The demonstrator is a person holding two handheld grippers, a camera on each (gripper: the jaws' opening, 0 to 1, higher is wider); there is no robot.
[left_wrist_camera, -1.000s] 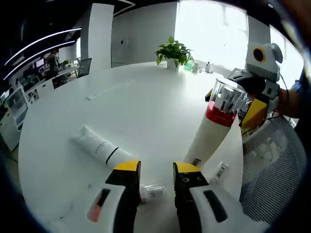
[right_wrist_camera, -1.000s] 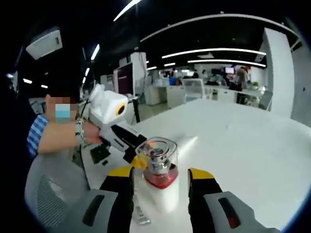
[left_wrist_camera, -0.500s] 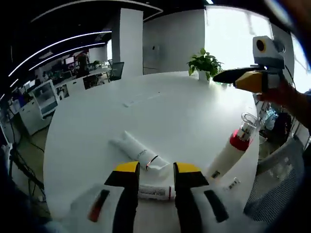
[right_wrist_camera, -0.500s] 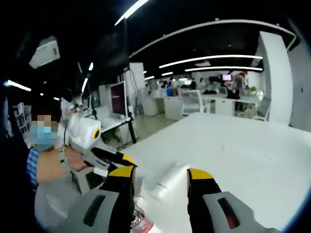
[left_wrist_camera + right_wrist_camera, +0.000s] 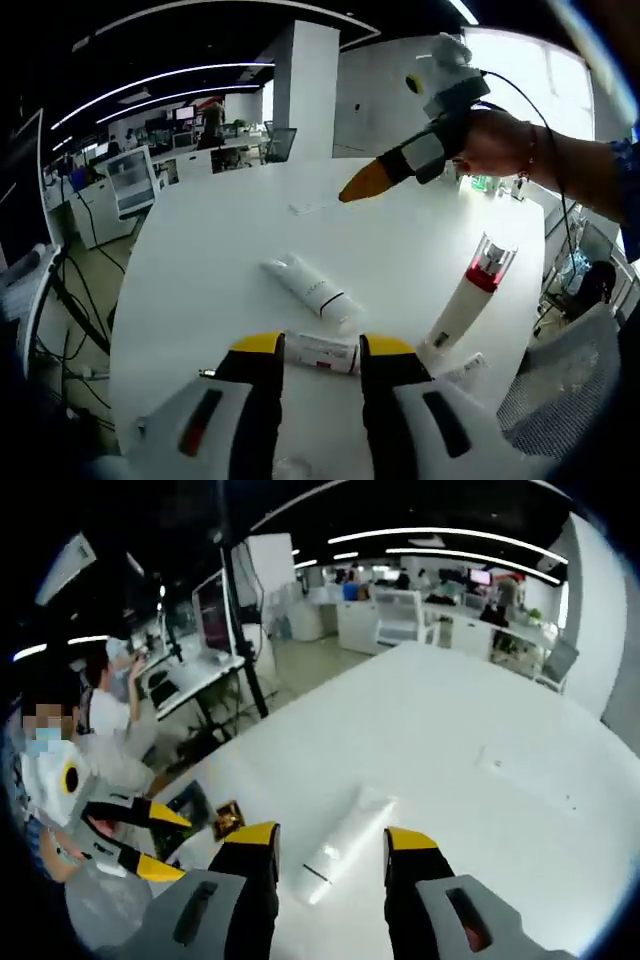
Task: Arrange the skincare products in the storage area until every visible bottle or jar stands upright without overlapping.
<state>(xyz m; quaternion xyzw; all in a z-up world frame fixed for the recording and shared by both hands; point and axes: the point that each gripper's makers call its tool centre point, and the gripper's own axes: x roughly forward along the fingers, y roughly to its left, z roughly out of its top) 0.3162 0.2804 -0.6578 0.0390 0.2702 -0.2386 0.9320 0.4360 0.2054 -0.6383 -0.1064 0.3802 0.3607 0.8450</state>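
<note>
White red-collared bottle (image 5: 467, 303) upright, two tubes (image 5: 310, 290) flat, both hand-held grippers (image 5: 316, 349) (image 5: 331, 836) agape, empty.

My left gripper (image 5: 313, 352) shows yellow tips over black and grey jaws, with a red-orange stripe on its left side. Centre right in the left gripper view, the white bottle (image 5: 465, 306) wears a red collar under a clear cap. Two white tubes lie on the white table (image 5: 210, 240): one (image 5: 311, 290) with a thin black band, one (image 5: 322, 352) with a red mark. In the right gripper view, my right gripper (image 5: 328, 844) has the same yellow tips.
</note>
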